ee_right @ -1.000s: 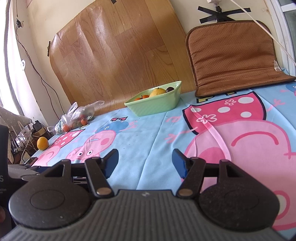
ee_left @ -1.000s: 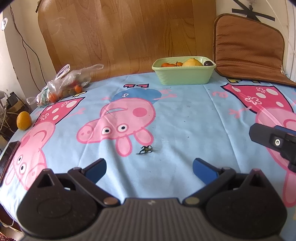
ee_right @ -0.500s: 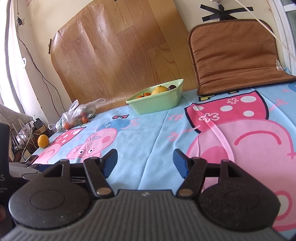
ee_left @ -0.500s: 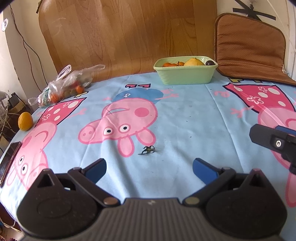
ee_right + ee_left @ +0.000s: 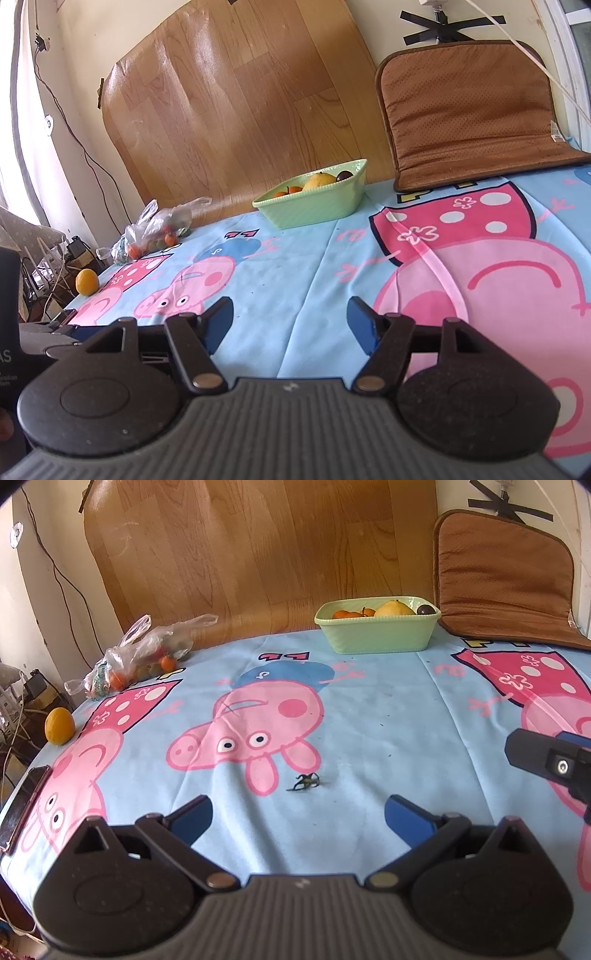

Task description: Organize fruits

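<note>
both grippers sit low over the table, which is covered by a blue cartoon-pig cloth.

left gripper: jaws spread wide, nothing between the blue pads, only cloth beneath. a small dark stem scrap lies on the cloth just ahead of the jaws, not touching them.

right gripper: jaws have just been opening and now stand wide apart, nothing between them. one of its fingers also shows at the right edge of the left wrist view.

fruit locations:
- green basket at the far edge of the table, against the wood-pattern board and just beside the brown cushion. it holds a yellow fruit, small orange fruits and one dark round fruit.
- loose yellow-orange fruit alone at the far left edge of the table, well apart from the basket.
- clear plastic bag near the left rear edge, with small orange fruits visible inside; other contents not identifiable.

a dark flat object, phone-like, lies at the left table edge.
</note>
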A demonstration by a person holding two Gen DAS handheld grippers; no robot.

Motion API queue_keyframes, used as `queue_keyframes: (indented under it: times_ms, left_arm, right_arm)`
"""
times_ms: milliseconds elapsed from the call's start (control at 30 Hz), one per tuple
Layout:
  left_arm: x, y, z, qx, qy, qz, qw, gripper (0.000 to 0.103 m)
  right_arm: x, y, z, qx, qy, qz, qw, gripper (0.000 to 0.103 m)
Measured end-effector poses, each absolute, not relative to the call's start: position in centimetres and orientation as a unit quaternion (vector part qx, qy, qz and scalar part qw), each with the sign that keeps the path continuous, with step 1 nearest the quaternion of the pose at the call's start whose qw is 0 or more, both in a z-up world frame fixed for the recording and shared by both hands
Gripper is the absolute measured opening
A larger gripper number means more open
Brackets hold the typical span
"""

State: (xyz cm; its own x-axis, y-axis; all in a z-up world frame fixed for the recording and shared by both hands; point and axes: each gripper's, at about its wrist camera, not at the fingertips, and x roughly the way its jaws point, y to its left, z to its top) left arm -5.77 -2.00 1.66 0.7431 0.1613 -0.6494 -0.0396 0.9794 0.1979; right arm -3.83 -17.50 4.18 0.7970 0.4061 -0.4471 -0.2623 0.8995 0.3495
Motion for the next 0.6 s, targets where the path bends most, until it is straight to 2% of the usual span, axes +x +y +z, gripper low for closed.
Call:
queue_keyframes:
  times_ms: [600]
  left_arm:
    - [-5.86,-2.21,1.65,0.085,0.356,0.052,0.929,0.103]
  right_arm:
    - [-3.93,-17.58,4.19,0.137,0.263,0.178,0.938,0.070]
